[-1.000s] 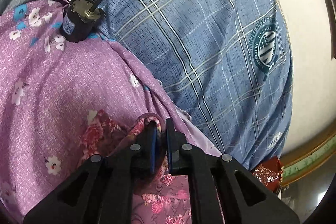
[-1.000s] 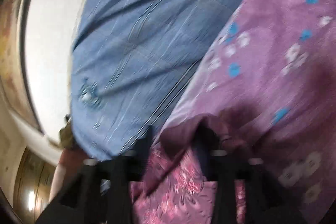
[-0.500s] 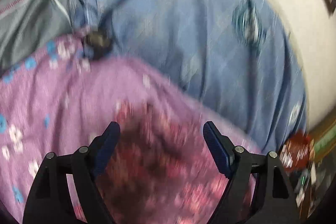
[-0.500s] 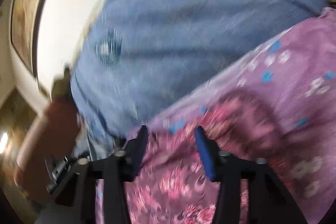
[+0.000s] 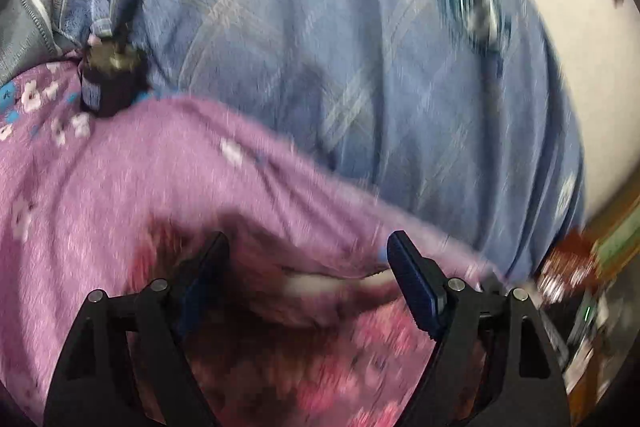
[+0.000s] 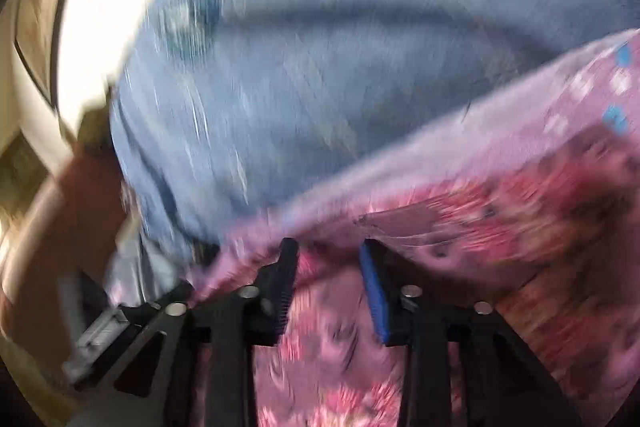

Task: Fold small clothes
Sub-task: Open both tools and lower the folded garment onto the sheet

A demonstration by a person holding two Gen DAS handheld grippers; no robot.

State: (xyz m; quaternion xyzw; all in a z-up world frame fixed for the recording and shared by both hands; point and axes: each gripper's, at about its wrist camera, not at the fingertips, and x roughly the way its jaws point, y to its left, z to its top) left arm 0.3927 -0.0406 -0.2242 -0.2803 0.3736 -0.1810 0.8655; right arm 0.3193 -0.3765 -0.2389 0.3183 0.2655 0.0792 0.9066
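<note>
Left tool [image 5: 306, 269] is spread wide w/ nothing pinched, hovering over the purple floral-print cloth [image 5: 120, 195] lying on the blue plaid bedsheet [image 5: 320, 47]. Right tool [image 6: 326, 269] has jaws opening, pink flowered fabric [image 6: 332, 347] just below them, not gripped. Small dark cylindrical gadget [image 5: 108, 83] sits at the purple cloth's far edge, touching the sheet. Both views blurred.

Left gripper [image 5: 308, 259]: jaws spread wide, pointing forward and downward, nothing pressed between the pads.
Left fingers [image 5: 412, 287]: black arms with blue pads, well apart.
Right gripper [image 6: 328, 267]: jaws partly apart and opening, angled downward, pads clear of any grip.
Right fingers [image 6: 372, 291]: blue pad blurred.
</note>
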